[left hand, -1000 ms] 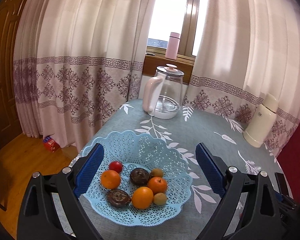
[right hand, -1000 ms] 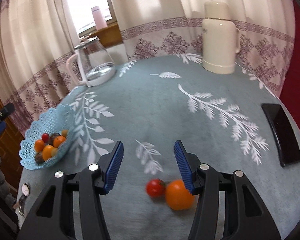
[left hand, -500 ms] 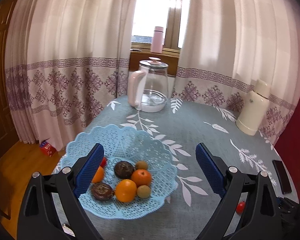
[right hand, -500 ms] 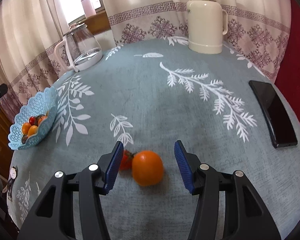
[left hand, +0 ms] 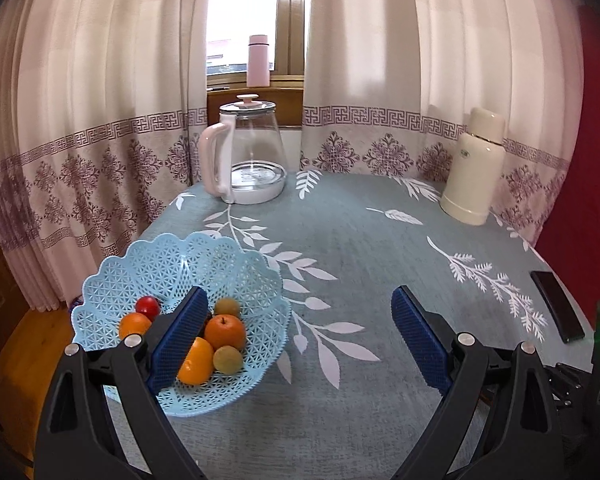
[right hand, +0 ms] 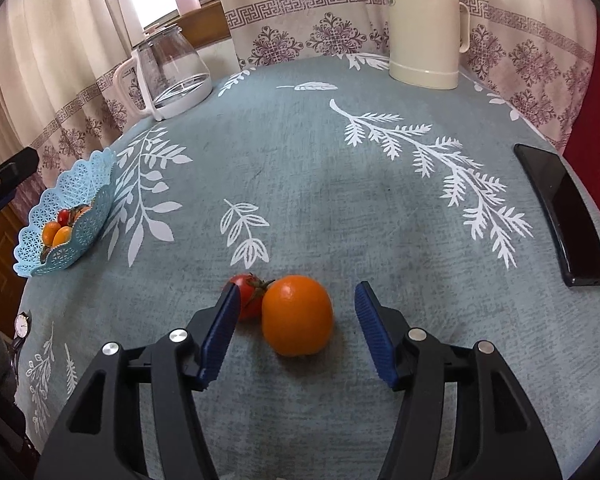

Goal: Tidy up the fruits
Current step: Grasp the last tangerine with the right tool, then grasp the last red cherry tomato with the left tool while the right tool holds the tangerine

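Orange [right hand: 297,314] now sits between the spread fingers of right gripper [right hand: 296,330], tomato [right hand: 247,294] behind its left finger; left gripper [left hand: 298,336], wide apart, swung right of basket [left hand: 236,380].

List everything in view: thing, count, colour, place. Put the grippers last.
Basket: one, light blue, table's left edge.
Fruit in basket: several, orange, red, greenish; some hidden.
Orange: one, orange, on the cloth between the right fingers.
Tomato: one, red, touching the orange's left side.
Kettle: one, clear with pink handle, far left.
Flask: one, cream, far right.
Phone: one, black, right edge.
Bottle: one, pink, windowsill.
Tablecloth: one, grey-blue with white leaves.
Left hand-held gripper: open, beside the basket.
Right hand-held gripper: open, around the orange.
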A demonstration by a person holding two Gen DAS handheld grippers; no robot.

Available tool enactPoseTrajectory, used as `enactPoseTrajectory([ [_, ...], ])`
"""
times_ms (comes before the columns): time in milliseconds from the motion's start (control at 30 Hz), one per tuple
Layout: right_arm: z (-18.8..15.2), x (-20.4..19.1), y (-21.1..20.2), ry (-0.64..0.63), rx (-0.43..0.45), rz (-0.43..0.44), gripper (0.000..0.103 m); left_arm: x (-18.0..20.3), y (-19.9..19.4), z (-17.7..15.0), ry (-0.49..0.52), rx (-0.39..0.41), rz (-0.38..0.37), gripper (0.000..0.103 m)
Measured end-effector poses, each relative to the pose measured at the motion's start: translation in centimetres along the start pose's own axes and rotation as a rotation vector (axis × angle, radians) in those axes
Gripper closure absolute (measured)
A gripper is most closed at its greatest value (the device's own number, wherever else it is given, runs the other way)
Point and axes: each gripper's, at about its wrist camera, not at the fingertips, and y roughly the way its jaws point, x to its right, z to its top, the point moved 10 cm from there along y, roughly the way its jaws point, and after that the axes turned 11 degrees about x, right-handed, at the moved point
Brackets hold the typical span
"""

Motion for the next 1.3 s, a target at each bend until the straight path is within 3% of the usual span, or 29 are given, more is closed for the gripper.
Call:
enactPoseTrajectory([
  [367, -1.0, -0.6, -0.2, -0.016, -0.035, 0.056, 0.046, 0.2, 1.1, -1.2, 0.009, -0.035, 0.005, 0.009],
  [633, -1.2, -0.5, 0.1, -0.004, -0.052, 0.081, 0.065, 1.1, 2.0, -2.6, 0.02, -0.076, -0.003, 0.009],
  [767, -1.2, -0.3, 0.0, -0.003, -0.05, 0.087, 0.068, 1.6, 2.4, -3.4, 0.015, -0.102, -0.014, 0.009],
  [900, -1.0, -0.1, -0.2, -0.014, -0.037, 0.075, 0.068, 2.6, 2.6, -3.9, 0.028, -0.114, -0.027, 0.009],
  [1067, -0.5, 1.3, -0.5, -0.046, -0.009, -0.012, 0.068, 4.2, 2.7, -4.4, 0.054, -0.126, -0.048, 0.009],
  [1300, 0.1, 3.3, -0.8, -0.042, 0.015, -0.07, 0.068, 6.9, 2.9, -5.4, 0.089, -0.152, -0.095, 0.009],
])
